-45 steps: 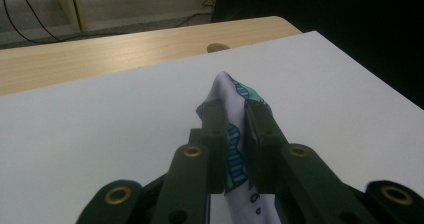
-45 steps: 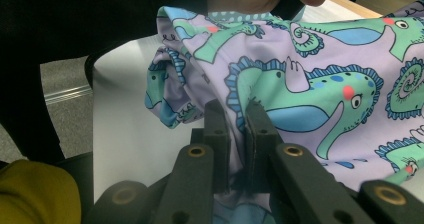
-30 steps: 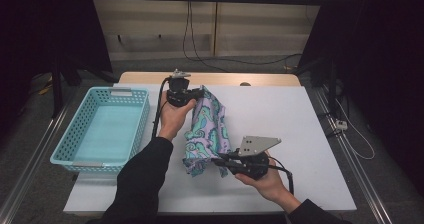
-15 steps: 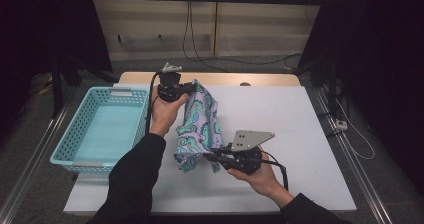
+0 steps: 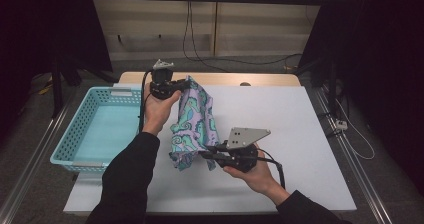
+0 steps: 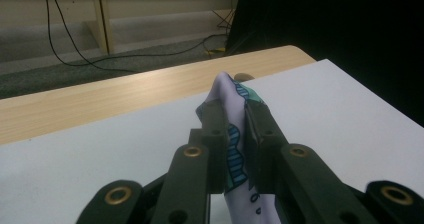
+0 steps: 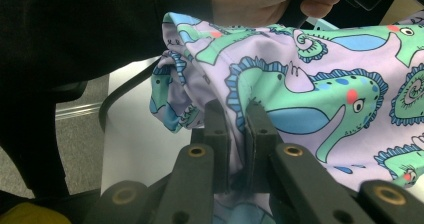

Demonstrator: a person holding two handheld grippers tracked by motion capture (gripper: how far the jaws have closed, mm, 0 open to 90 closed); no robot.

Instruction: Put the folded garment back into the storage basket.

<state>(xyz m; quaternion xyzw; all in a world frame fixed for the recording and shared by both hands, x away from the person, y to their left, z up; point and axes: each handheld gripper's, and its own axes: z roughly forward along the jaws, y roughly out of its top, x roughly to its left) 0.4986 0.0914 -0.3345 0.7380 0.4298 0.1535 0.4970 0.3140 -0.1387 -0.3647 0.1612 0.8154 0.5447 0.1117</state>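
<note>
The cloth (image 5: 194, 121), lilac with green and blue seahorse-like creatures, hangs stretched between the two tools above the white table (image 5: 300, 134). Its far upper corner is pinched in the left tool (image 5: 186, 84), its near lower edge in the right tool (image 5: 206, 153), so the fabric slopes down toward the person, with a loose fold drooping at the bottom left.

In the left tool's view, the jaws stand close together with a thin ridge of the cloth (image 6: 235, 134) clamped between them, its tip poking out past the jaw ends. In the right tool's view, the jaws are likewise clamped on a gathered fold of the cloth (image 7: 310, 104), which spreads out wide behind them.

The left hand (image 5: 159, 110) holds its tool near the table's far edge; the right hand (image 5: 255, 171) holds its tool lower and nearer. A light blue basket (image 5: 70, 144) sits at the table's left side, just beside the left forearm.
</note>
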